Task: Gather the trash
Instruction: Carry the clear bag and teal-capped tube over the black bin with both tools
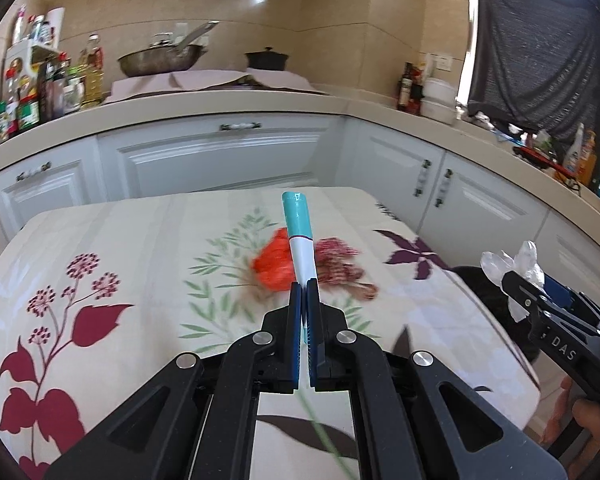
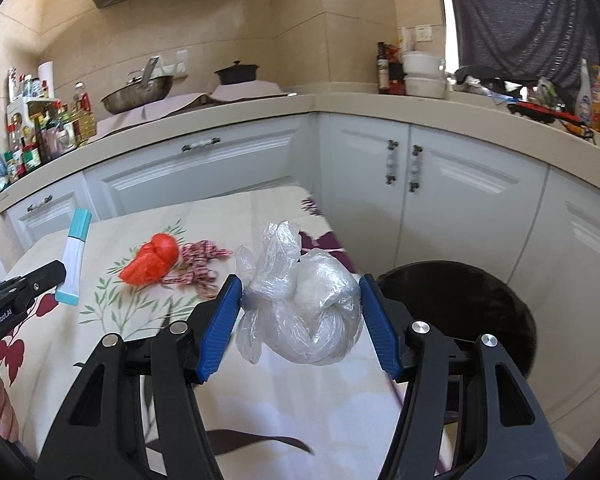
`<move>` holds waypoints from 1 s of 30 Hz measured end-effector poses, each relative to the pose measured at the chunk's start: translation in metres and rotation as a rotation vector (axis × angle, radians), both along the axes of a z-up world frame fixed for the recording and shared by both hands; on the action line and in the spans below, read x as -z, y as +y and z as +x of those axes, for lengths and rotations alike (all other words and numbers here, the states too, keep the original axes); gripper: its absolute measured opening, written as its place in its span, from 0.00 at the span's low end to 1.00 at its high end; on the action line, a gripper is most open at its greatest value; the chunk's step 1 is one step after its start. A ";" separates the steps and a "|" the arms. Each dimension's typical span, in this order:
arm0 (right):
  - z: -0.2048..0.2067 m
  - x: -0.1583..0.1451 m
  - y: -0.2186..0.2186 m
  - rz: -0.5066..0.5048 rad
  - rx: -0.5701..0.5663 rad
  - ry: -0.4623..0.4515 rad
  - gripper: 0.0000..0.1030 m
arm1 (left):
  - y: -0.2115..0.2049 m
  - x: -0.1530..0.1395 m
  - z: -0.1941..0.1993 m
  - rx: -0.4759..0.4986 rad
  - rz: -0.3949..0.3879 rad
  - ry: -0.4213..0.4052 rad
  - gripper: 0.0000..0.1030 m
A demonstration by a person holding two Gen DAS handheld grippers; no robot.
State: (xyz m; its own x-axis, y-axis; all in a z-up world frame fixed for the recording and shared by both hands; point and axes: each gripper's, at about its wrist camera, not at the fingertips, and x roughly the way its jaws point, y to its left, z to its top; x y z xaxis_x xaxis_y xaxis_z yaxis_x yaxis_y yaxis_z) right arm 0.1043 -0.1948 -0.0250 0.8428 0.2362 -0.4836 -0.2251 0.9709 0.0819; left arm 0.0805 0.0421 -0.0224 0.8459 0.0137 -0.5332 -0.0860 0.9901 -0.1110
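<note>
My left gripper (image 1: pixel 304 286) is shut on a white and teal tube (image 1: pixel 299 236), held above the floral tablecloth (image 1: pixel 140 248); the tube also shows in the right wrist view (image 2: pixel 73 256). My right gripper (image 2: pixel 300 284) is shut on a crumpled clear plastic bag (image 2: pixel 304 308), held above the table's right edge beside a black bin (image 2: pixel 468 312). The bag shows in the left wrist view (image 1: pixel 516 268). An orange crumpled wrapper (image 2: pixel 152 260) and a red checked scrap (image 2: pixel 200 264) lie on the table.
White kitchen cabinets (image 2: pixel 440 184) and a beige counter (image 2: pixel 260 108) wrap round the back and right. The counter holds a wok (image 2: pixel 138 96), a black pot (image 2: pixel 236 72), bottles (image 2: pixel 40 136) and containers (image 2: pixel 424 76).
</note>
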 end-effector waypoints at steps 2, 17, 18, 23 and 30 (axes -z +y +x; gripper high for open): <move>-0.001 -0.001 -0.009 -0.001 0.019 -0.005 0.57 | -0.011 -0.002 0.002 0.024 0.002 -0.005 0.03; 0.003 -0.004 -0.096 -0.009 0.189 -0.034 0.57 | -0.117 -0.004 0.034 0.248 0.024 -0.019 0.03; 0.004 -0.004 -0.100 -0.009 0.199 -0.035 0.57 | -0.122 -0.004 0.035 0.257 0.024 -0.019 0.03; 0.009 -0.001 -0.122 -0.011 0.240 -0.039 0.57 | -0.151 -0.003 0.045 0.312 0.040 -0.026 0.03; 0.016 0.003 -0.150 -0.015 0.289 -0.044 0.57 | -0.180 0.001 0.055 0.360 0.050 -0.027 0.03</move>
